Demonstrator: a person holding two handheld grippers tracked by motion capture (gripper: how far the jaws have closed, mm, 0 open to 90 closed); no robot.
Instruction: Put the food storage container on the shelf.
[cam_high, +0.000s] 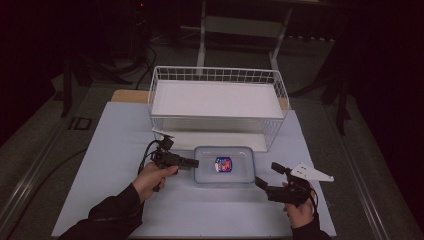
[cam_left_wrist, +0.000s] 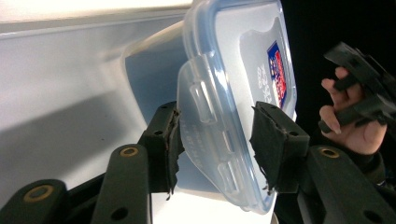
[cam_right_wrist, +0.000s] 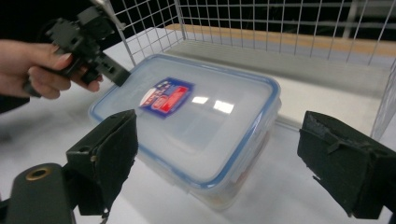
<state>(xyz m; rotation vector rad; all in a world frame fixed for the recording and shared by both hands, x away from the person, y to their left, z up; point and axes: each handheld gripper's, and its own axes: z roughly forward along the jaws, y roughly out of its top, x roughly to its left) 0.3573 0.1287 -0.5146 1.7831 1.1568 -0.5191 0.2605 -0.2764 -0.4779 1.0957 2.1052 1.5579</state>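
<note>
High view first: the clear rectangular plastic food box with a blue-sealed snap lid and a red-and-blue label (cam_high: 224, 165) sits on the pale blue table mat (cam_high: 115, 150), just in front of the white wire basket (cam_high: 217, 75). My left gripper (cam_high: 192, 163) is at the box's left end; in the left gripper view its jaws bracket the lid's side latch flap (cam_left_wrist: 212, 135), one pad (cam_left_wrist: 166, 140) against the flap's outer face, the other close beside the lid rim. I cannot tell whether they truly pinch yet. My right gripper (cam_high: 260, 182) waits near the box's right front corner, jaws spread wide and holding nothing.

To do this well, I judge I should seat the flap deep between the pads, then lever it outward steadily while the right steadies the box. The basket crowds the far side; open mat lies left, right and toward me.
</note>
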